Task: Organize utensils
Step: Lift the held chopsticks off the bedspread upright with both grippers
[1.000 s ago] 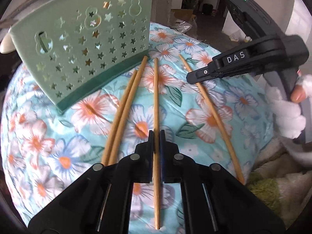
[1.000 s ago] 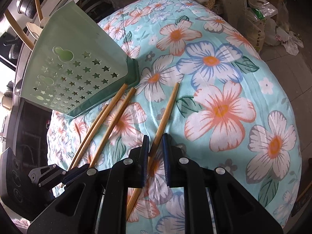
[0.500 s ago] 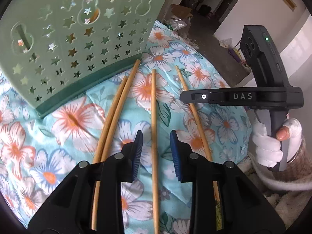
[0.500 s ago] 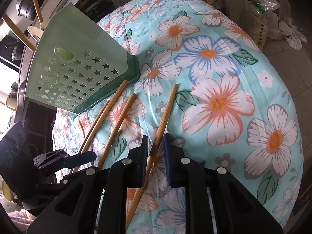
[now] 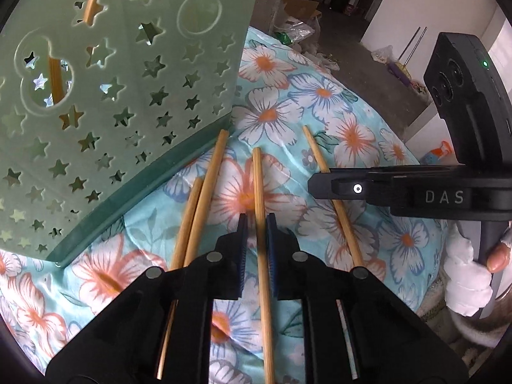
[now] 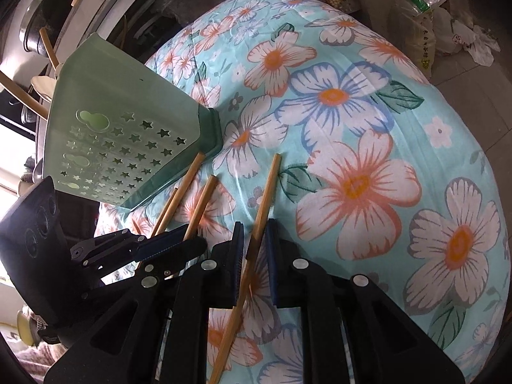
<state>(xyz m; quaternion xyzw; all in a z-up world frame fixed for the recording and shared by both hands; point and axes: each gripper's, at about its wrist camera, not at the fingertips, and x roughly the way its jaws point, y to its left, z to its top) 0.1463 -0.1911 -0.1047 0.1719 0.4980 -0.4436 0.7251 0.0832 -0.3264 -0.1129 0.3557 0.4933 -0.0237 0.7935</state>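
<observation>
Several wooden chopsticks lie on a floral cloth beside a green star-punched utensil holder. My left gripper straddles the middle chopstick. Its jaws are closing, and a sliver of cloth still shows beside the stick. My right gripper is closing too, and its pads pinch the rightmost chopstick, which crosses them at a slant. A pair of chopsticks rests to the left, with its tips at the holder's base.
More chopsticks show through the holder's holes, and a spoon sticks out of its mouth. A person's hand in white wrapping grips the right tool. Bags and clutter sit on the floor beyond the cloth's far edge.
My left gripper let go of the middle chopstick, slid forward along it toward the holder, and has narrowed around it again. The right gripper has stayed on its chopstick.
</observation>
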